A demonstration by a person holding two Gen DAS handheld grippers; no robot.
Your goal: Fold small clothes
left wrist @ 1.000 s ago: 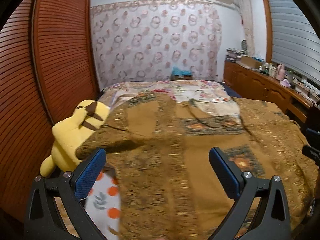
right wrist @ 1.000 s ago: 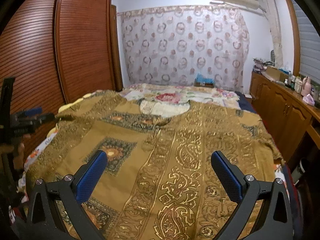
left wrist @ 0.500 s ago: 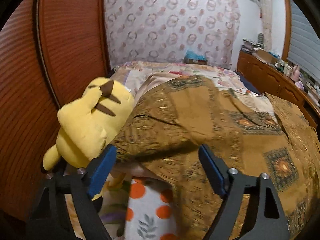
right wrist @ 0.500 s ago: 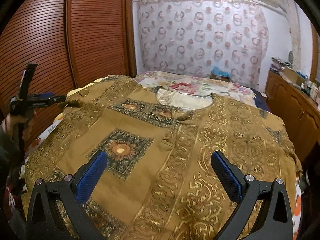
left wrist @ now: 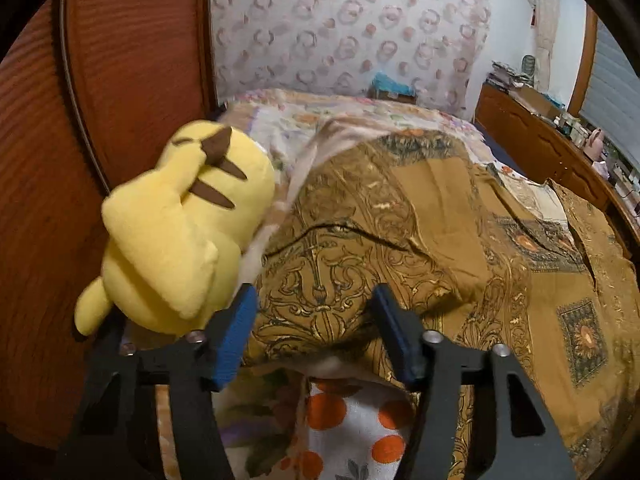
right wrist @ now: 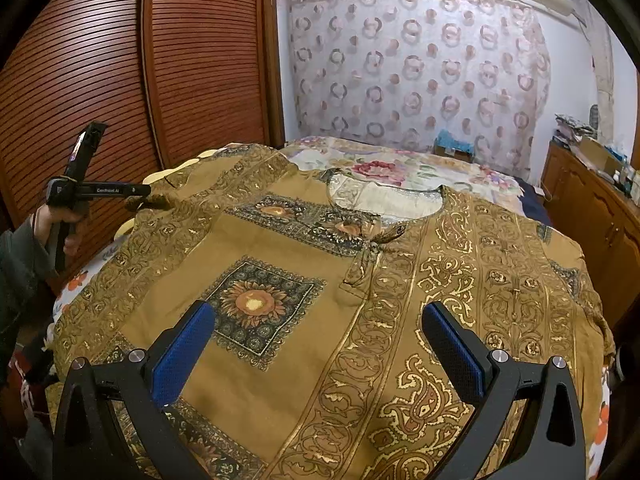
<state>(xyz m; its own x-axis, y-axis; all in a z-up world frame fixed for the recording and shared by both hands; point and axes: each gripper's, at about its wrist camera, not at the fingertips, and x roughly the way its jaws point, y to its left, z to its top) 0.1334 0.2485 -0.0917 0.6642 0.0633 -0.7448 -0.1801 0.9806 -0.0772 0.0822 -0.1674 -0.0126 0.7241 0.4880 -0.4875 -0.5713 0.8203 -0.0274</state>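
Observation:
A brown shirt with gold patterns (right wrist: 280, 248) lies spread flat on the bed, collar toward the far end. In the left wrist view its left sleeve end (left wrist: 320, 264) sits bunched between the blue pads of my left gripper (left wrist: 314, 296). The jaws are closing and I cannot see the pads pressing the cloth. From the right wrist view, a hand holds the left gripper (right wrist: 140, 196) at the sleeve tip by the bed's left edge. My right gripper (right wrist: 318, 312) hovers open above the shirt's lower front, holding nothing.
A yellow plush toy (left wrist: 180, 220) lies right beside the left gripper's left finger, against the slatted wooden wardrobe (right wrist: 100, 80). A white sheet with orange dots (left wrist: 352, 408) shows under the sleeve. A wooden dresser (right wrist: 592, 208) runs along the bed's right side.
The left gripper has moved forward and down to the sleeve end beside the plush toy, and its jaws have narrowed around the cloth. The right gripper has stayed over the shirt, open.

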